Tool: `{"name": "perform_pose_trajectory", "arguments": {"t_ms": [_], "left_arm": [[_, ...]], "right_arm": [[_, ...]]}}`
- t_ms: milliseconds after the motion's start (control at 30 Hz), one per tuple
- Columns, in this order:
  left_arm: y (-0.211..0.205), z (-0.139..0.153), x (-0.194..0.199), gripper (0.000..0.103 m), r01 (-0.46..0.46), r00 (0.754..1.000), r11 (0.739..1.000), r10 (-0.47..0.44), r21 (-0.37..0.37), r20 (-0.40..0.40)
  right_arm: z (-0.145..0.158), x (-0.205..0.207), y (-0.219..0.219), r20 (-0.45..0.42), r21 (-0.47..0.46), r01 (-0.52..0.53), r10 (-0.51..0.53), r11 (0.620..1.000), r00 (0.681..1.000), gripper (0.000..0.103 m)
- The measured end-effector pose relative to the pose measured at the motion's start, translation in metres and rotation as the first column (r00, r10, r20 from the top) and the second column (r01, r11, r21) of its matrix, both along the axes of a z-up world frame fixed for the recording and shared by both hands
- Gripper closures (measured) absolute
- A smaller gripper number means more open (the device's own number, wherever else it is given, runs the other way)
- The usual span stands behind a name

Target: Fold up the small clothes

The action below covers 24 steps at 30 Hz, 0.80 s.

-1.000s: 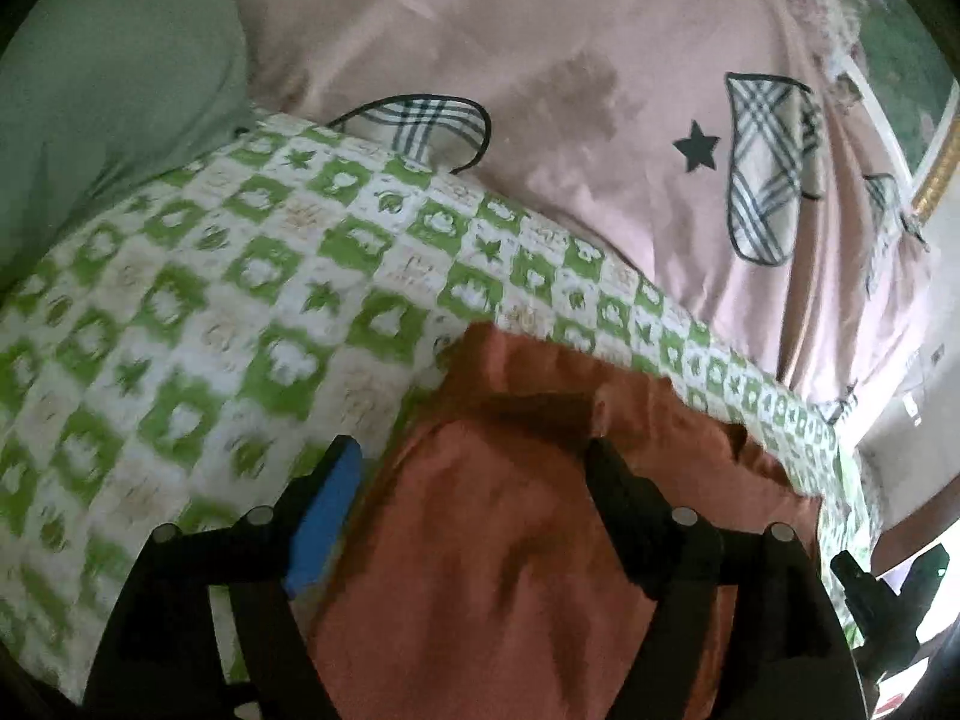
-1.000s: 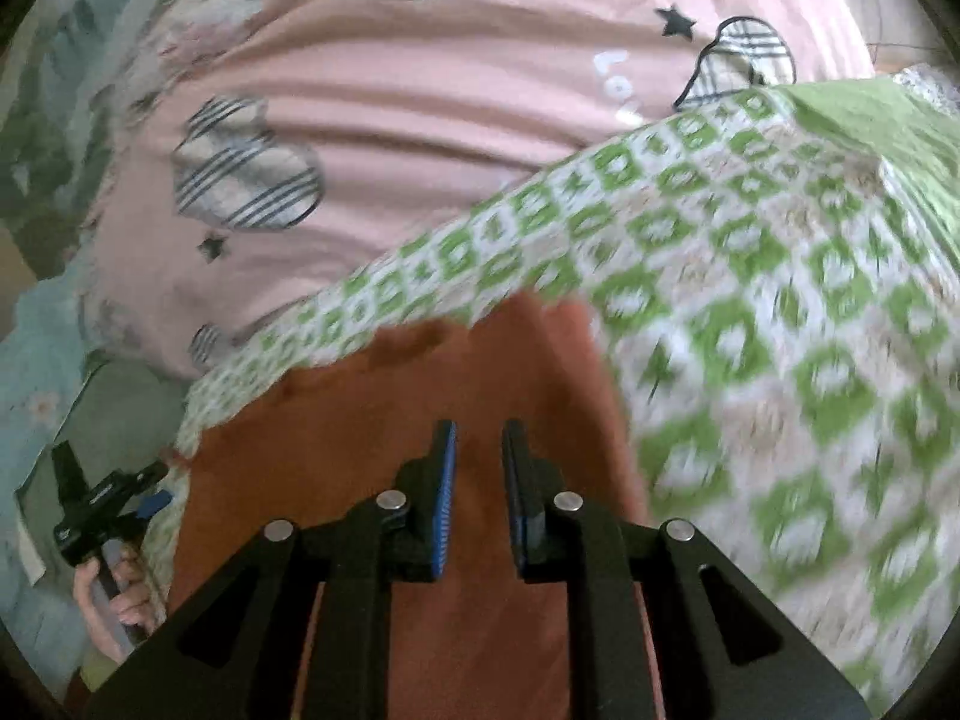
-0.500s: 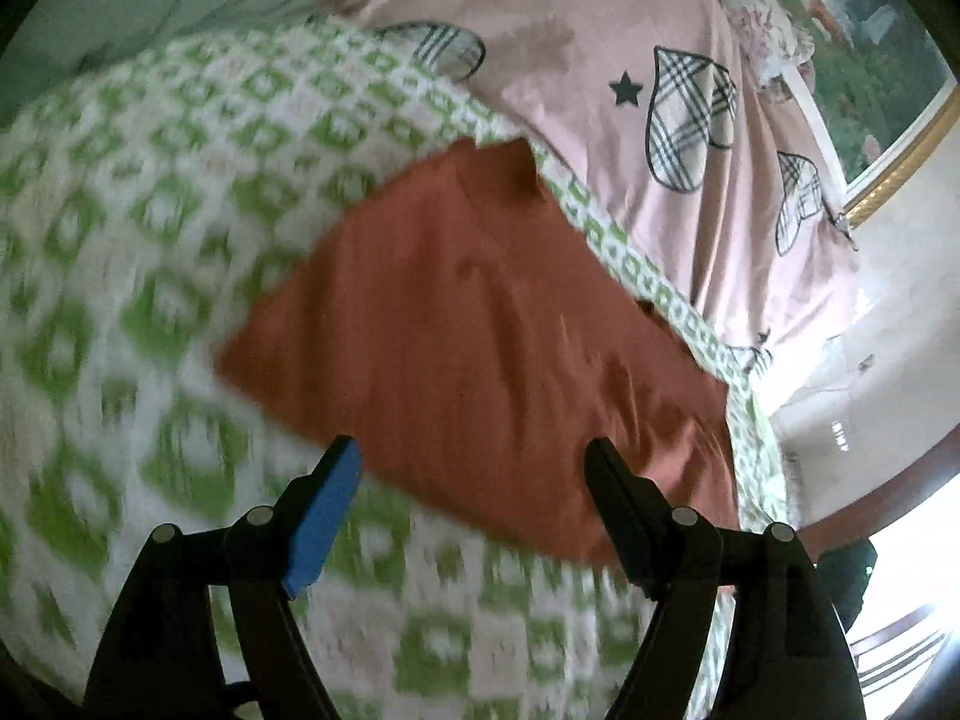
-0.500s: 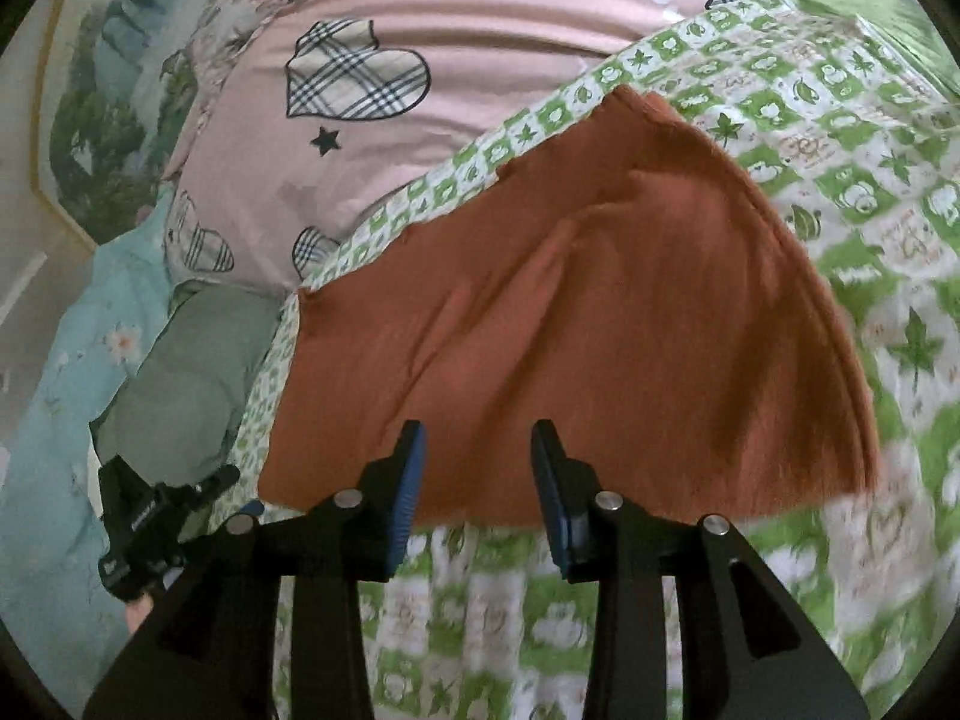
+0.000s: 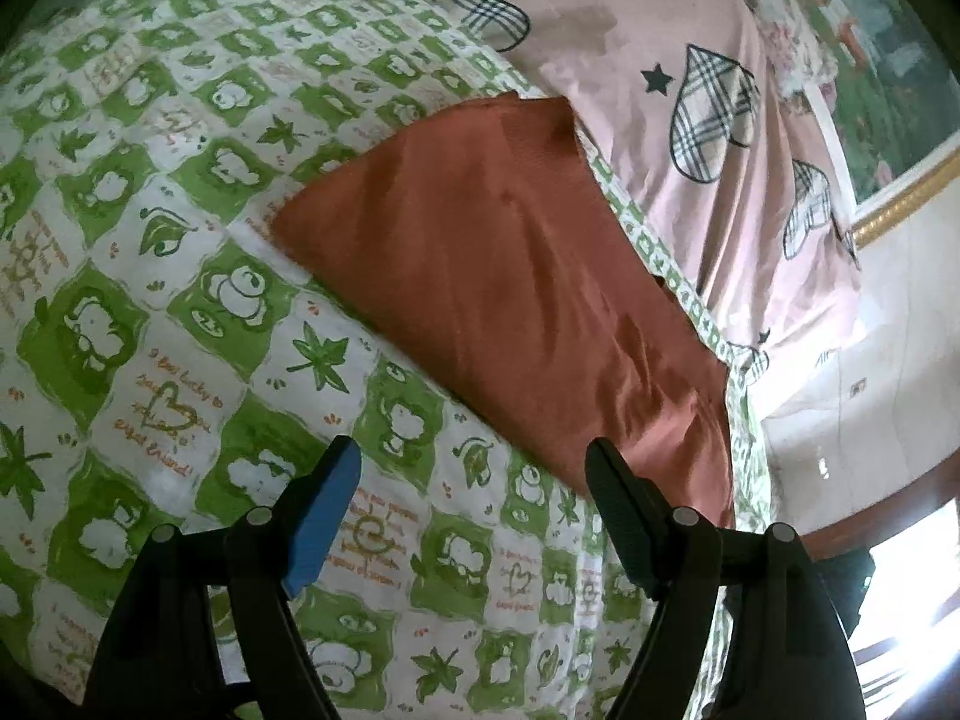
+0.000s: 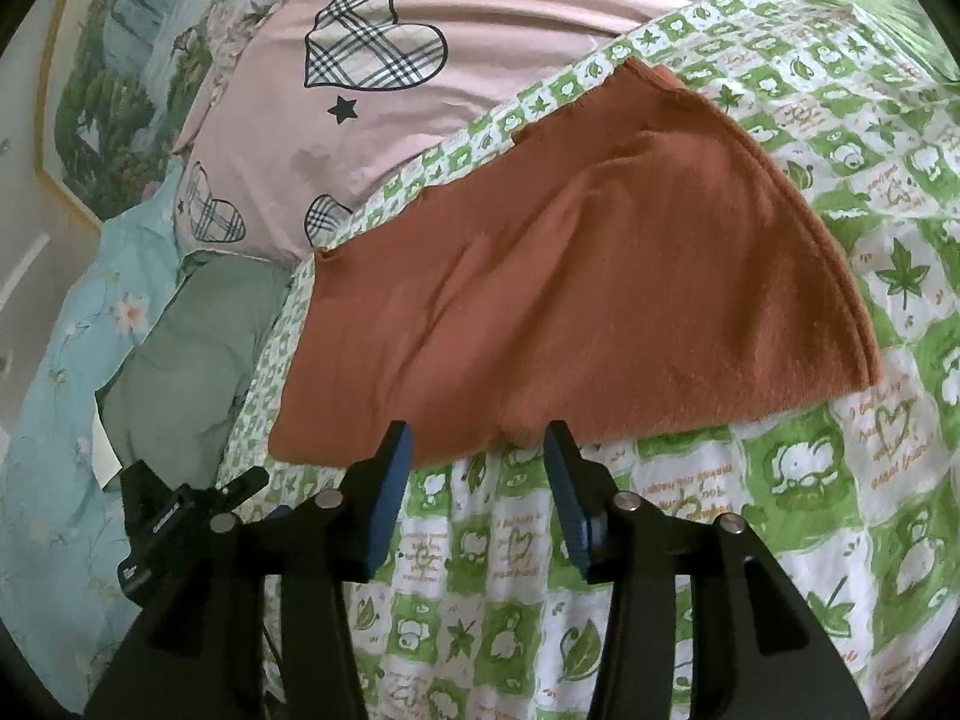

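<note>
Rust-orange cloth (image 5: 516,276) lies folded flat on a green-and-white checked blanket (image 5: 180,312) printed with leaves and small animals, spread over a bed. In the left wrist view the cloth runs from about 12 o'clock down toward 4 o'clock, its lower tip ending just beside the right finger of the left claw (image 5: 474,516). That claw stands wide open with nothing between its jaws; only the blanket shows in the gap, and one blue pad (image 5: 324,516) faces inward at 7 o'clock.

In the right wrist view the same cloth (image 6: 570,288) fills the middle, with a stitched hem curving down its 3 o'clock side. Its near edge sits right at the tips of the right claw (image 6: 477,456), whose jaws have just been opening. They stand partly apart and empty, with the cloth's edge just beyond them, not pinched.

A pink cover (image 6: 480,18) with plaid hearts and black stars lies past the blanket at 12 o'clock. A grey-green pillow (image 6: 192,348) sits at 9 o'clock, against a pale blue flowered sheet (image 6: 72,360). The left claw's black frame shows at 8 o'clock in this view.
</note>
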State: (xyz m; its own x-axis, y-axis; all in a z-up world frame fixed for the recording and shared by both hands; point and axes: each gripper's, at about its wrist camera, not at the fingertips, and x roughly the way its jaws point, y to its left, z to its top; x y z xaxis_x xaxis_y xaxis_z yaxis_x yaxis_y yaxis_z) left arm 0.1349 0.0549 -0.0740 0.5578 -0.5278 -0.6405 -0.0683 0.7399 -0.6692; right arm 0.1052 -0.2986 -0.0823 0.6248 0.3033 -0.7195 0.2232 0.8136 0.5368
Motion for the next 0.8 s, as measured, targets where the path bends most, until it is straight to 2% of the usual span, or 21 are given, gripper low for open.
{"name": "perform_pose_trajectory", "arguments": {"t_ms": [200, 400, 600, 667, 700, 733, 767, 800], "left_arm": [[0.001, -0.008, 0.03, 0.024, -0.045, 0.998, 0.998, 0.044, -0.044, -0.034], [0.002, -0.01, 0.063, 0.022, -0.103, 0.995, 0.993, 0.102, -0.052, -0.016], [0.004, -0.01, 0.077, 0.024, -0.163, 0.987, 0.985, 0.163, -0.054, -0.006], [0.003, -0.009, 0.08, 0.031, -0.174, 0.985, 0.984, 0.174, -0.027, 0.003], [0.002, -0.008, 0.082, 0.043, -0.174, 0.985, 0.985, 0.174, -0.007, 0.011], [0.001, -0.007, 0.084, 0.062, -0.169, 0.986, 0.986, 0.169, 0.004, 0.016], [-0.001, -0.007, 0.087, 0.074, -0.152, 0.988, 0.988, 0.152, 0.007, 0.021], [-0.001, -0.006, 0.09, 0.092, -0.134, 0.991, 0.991, 0.134, 0.004, 0.022]], "right_arm": [[0.001, -0.001, -0.001, 0.001, 0.003, 0.005, -0.005, 1.0, 1.0, 0.054], [0.004, -0.001, -0.003, 0.005, -0.003, 0.013, -0.012, 1.0, 1.0, 0.053], [0.005, 0.001, -0.008, 0.005, 0.0, 0.017, -0.017, 1.0, 1.0, 0.052], [0.005, 0.004, -0.011, 0.003, -0.004, 0.017, -0.017, 1.0, 1.0, 0.052], [0.005, 0.006, -0.012, 0.0, -0.004, 0.016, -0.016, 1.0, 1.0, 0.052], [0.005, 0.008, -0.013, -0.003, -0.005, 0.015, -0.015, 1.0, 1.0, 0.052], [0.005, 0.01, -0.014, -0.004, -0.007, 0.014, -0.014, 1.0, 1.0, 0.052], [0.007, 0.013, -0.017, -0.005, -0.013, 0.012, -0.012, 1.0, 1.0, 0.052]]}}
